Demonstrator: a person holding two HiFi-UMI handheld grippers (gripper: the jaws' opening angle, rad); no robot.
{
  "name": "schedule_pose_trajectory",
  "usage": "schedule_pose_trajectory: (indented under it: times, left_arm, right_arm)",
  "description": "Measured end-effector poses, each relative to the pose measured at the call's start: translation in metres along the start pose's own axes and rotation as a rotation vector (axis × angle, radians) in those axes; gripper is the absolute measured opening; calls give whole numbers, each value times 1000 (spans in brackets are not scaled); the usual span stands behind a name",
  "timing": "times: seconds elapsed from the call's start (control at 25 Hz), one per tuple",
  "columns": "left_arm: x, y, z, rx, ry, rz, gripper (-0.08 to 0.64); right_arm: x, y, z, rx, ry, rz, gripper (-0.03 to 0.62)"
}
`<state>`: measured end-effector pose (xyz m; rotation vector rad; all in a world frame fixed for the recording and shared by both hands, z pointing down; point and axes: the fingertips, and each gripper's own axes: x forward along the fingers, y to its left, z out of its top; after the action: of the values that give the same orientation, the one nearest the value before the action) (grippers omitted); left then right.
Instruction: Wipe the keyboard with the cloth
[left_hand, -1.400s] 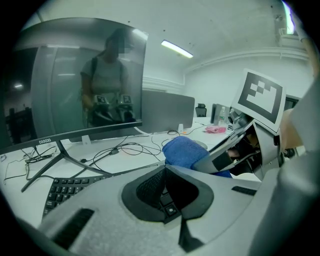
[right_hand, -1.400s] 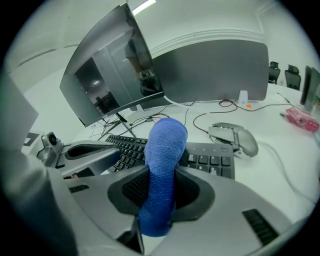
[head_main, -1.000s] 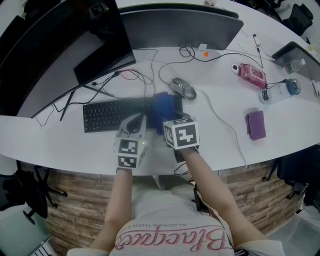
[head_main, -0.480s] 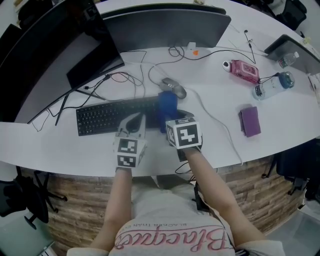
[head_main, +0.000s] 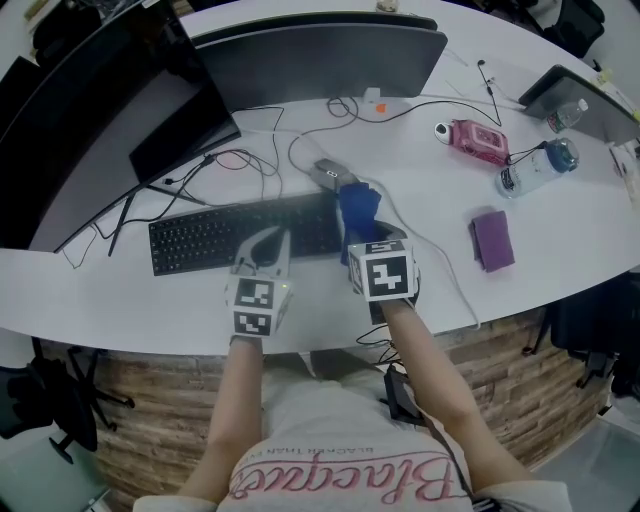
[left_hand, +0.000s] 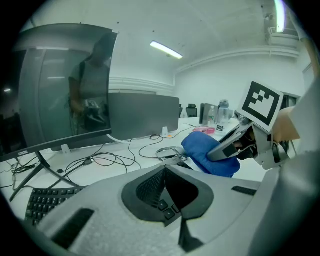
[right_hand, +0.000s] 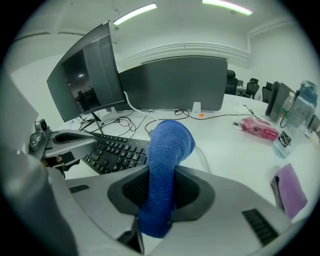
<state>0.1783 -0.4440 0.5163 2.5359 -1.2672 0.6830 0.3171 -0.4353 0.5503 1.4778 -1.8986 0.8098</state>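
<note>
The black keyboard (head_main: 230, 233) lies on the white desk in front of the monitors. My right gripper (head_main: 366, 240) is shut on a blue cloth (head_main: 358, 208), which hangs at the keyboard's right end, beside the mouse. In the right gripper view the cloth (right_hand: 167, 145) stands up between the jaws, with the keyboard (right_hand: 117, 150) to its left. My left gripper (head_main: 266, 250) is shut on nothing and hovers over the keyboard's front edge. The left gripper view shows the cloth (left_hand: 205, 154) to the right of its closed jaws.
Two dark monitors (head_main: 110, 110) (head_main: 320, 55) stand behind the keyboard, with loose cables (head_main: 250, 155) between. A mouse (head_main: 330, 175) sits just past the cloth. To the right lie a purple cloth (head_main: 492, 240), a pink pack (head_main: 470, 140) and a water bottle (head_main: 535, 170).
My right gripper has carried the blue cloth rightward along the keyboard to its right end. The left gripper has stayed where it was.
</note>
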Motion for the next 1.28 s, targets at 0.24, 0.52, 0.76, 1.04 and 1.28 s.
schedule_pose_trajectory:
  times: [0.24,0.52,0.76,1.04,1.28]
  left_arm:
    - [-14,6,6,12,-33,-4,6]
    - [-49,18,14,47,-76,2,6]
    - [-96,25,22,101,-135,-23,6]
    - [-155,47,27,126,-207,-30,6]
    - [-201,63,30,129,-286,-41,6]
  right_arm:
    - [-18,-2,10,-8,-67,-39,98]
    - [-50,31,24,-17,-196,-69,98]
    - [-77,80,24,2,-261,-77,98]
    - [-115,144,36,-11,-396,-106,98]
    - [-150,209,49,-76,-527,-111,97]
